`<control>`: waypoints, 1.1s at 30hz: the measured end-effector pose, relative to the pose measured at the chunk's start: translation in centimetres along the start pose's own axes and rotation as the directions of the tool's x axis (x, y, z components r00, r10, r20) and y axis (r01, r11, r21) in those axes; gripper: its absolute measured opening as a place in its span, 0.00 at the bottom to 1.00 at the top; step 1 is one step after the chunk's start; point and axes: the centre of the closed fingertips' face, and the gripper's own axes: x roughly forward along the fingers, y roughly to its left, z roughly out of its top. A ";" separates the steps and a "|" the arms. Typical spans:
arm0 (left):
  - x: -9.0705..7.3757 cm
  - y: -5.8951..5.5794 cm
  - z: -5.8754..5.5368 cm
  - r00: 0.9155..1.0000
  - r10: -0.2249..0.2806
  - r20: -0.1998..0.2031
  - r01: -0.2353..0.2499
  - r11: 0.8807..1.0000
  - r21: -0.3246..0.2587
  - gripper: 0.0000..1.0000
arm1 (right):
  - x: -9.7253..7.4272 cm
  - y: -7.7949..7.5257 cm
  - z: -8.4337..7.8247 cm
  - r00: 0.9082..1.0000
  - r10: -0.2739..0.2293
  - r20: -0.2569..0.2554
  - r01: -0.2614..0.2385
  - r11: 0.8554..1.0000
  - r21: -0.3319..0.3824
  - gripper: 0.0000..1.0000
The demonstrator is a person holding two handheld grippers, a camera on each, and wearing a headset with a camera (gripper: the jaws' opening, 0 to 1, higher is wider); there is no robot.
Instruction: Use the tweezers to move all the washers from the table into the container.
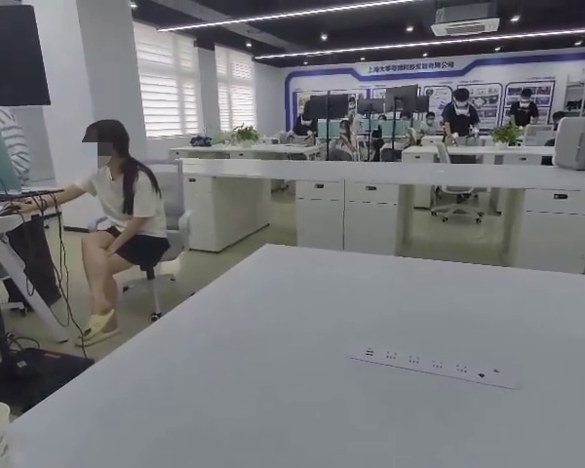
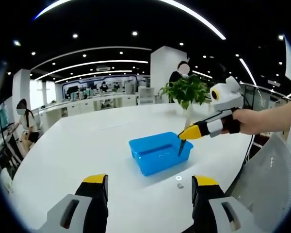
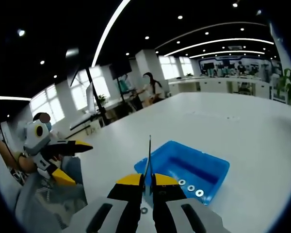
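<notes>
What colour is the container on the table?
Bright blue all over. The container shows best in the right gripper view.

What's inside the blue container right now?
Three washers lie in a row near one corner of the blue container; the rest of the visible floor is bare. The right claw and its tweezers cover its nearest corner in the right gripper view.

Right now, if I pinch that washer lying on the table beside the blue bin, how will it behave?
The washer looks small, thin and flat, so probably light and hard to get under. The table looks smooth, so it may slide when nudged. Being a ring, it could roll if the tweezers drop it on edge.
</notes>
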 end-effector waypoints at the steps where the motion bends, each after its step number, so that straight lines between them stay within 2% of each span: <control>1: 0.0 0.0 0.0 1.000 0.002 0.001 -0.002 1.000 0.001 0.70 | 0.0 0.0 -0.1 1.000 -0.001 -0.001 0.001 1.000 0.000 0.04; 8: -0.1 0.2 0.1 1.000 0.013 0.010 -0.013 1.000 -0.004 0.70 | 0.0 0.0 -1.0 1.000 -0.001 -0.008 0.001 1.000 0.016 0.04; 14: -0.1 0.0 -0.3 1.000 0.001 -0.012 -0.001 1.000 0.006 0.69 | 0.1 0.1 -1.7 1.000 0.003 -0.020 -0.002 1.000 0.023 0.04; 22: 0.0 0.0 -0.3 1.000 -0.002 -0.015 0.002 1.000 0.012 0.69 | 0.9 0.1 -3.7 0.998 0.008 -0.062 -0.006 0.999 0.036 0.04; 33: -0.1 0.0 -0.5 1.000 -0.002 -0.027 0.002 1.000 0.020 0.68 | 2.1 0.5 -5.0 0.994 0.025 -0.104 -0.021 0.999 0.032 0.04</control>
